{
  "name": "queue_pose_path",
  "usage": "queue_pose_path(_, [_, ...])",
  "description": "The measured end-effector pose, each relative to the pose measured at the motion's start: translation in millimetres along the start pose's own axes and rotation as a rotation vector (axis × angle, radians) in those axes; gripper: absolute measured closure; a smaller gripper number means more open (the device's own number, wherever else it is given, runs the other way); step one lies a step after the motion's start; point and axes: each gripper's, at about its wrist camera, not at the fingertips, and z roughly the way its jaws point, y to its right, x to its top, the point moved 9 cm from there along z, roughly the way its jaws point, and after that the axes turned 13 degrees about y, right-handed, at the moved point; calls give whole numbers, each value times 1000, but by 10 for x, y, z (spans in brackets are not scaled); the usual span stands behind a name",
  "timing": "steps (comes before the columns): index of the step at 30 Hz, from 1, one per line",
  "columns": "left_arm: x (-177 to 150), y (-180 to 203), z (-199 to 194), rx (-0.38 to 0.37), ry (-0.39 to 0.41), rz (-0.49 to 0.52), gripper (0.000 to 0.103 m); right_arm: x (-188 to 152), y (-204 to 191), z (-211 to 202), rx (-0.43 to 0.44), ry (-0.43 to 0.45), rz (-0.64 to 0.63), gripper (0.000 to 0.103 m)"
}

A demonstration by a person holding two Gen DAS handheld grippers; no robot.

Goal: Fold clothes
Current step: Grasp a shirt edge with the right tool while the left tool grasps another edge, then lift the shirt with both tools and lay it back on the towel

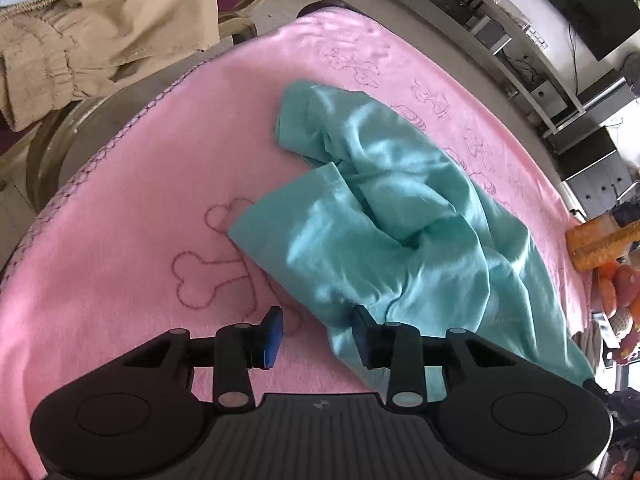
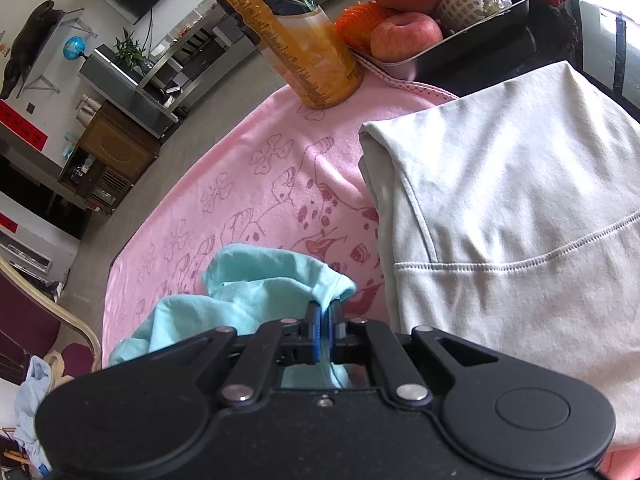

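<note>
A crumpled teal garment [image 1: 392, 220] lies on a pink blanket [image 1: 140, 208] that covers the table. My left gripper [image 1: 318, 330] is open, low over the blanket at the garment's near edge, with its right finger over the cloth. In the right wrist view my right gripper [image 2: 325, 316] is shut on a fold of the same teal garment [image 2: 256, 292], pinched between its blue pads. A folded pale grey garment [image 2: 520, 208] lies flat to the right of it on the pink blanket [image 2: 240, 168].
A beige garment [image 1: 80, 40] hangs over a chair at the back left. An orange drink bottle [image 2: 296, 32] and a tray of fruit [image 2: 424, 12] stand at the table's far end. A chair [image 2: 44, 320] with clothes is at the left.
</note>
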Motion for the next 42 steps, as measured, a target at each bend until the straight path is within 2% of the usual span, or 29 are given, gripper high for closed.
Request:
queue_pose_path(3, [-12,19,44,-25,-3,-14,68,-10,-20,12,3,-3,-3,99])
queue_pose_path(6, [-42,118,34,-79,-25,-16,75,-23,-32,22,2,-6,-10,99])
queue_pose_path(8, [-73,173,34,-91,-32,2,76,-30,-37,27,2,-9,-12,99])
queue_pose_path(10, [-97,166,77,-72,-35,16,85,-34,-33,31,2,-11,-7,99])
queue_pose_path(11, [-103,142,101,-65,-38,9,86,-34,-29,33,1,-12,-6,99])
queue_pose_path(12, [-100,119,107,-64,-35,0,99,-34,-26,35,0,-12,-4,99])
queue_pose_path(13, [-93,102,95,-62,-29,-5,103,-33,-20,36,-1,-12,-2,99])
queue_pose_path(17, [-2,157,-28,-64,7,19,103,-7,-6,17,2,3,13,99])
queue_pose_path(20, [158,268,-249,-100,44,32,103,54,-18,-41,27,34,40,100])
queue_pose_path(23, [447,391,-593,-155,109,34,103,125,-41,-121,85,40,130,100])
queue_pose_path(27, [1059,511,-1286,-243,269,28,103,258,-243,-366,183,39,232,100])
queue_pose_path(29, [1358,521,-1705,-299,363,6,103,410,-430,-651,266,95,258,100])
queue_pose_path(31, [1604,513,-2049,-306,442,-1,103,588,-607,-999,342,187,273,101])
queue_pose_path(33, [1781,492,-2312,-313,481,-20,103,664,-755,-1165,320,179,240,101])
queue_pose_path(34, [1838,495,-2442,-334,495,-33,103,712,-851,-1299,346,191,242,101])
queue_pose_path(36, [1944,508,-2759,-356,568,-31,103,829,-1060,-1664,423,257,240,101])
queue_pose_path(39, [2076,546,-3204,-404,649,-30,103,1011,-1367,-2294,480,411,155,101])
queue_pose_path(41, [2096,623,-3403,-428,674,3,103,1062,-1543,-2575,523,434,112,101])
queue_pose_path(42, [2055,683,-3411,-431,656,36,103,1060,-1630,-2677,520,442,73,101])
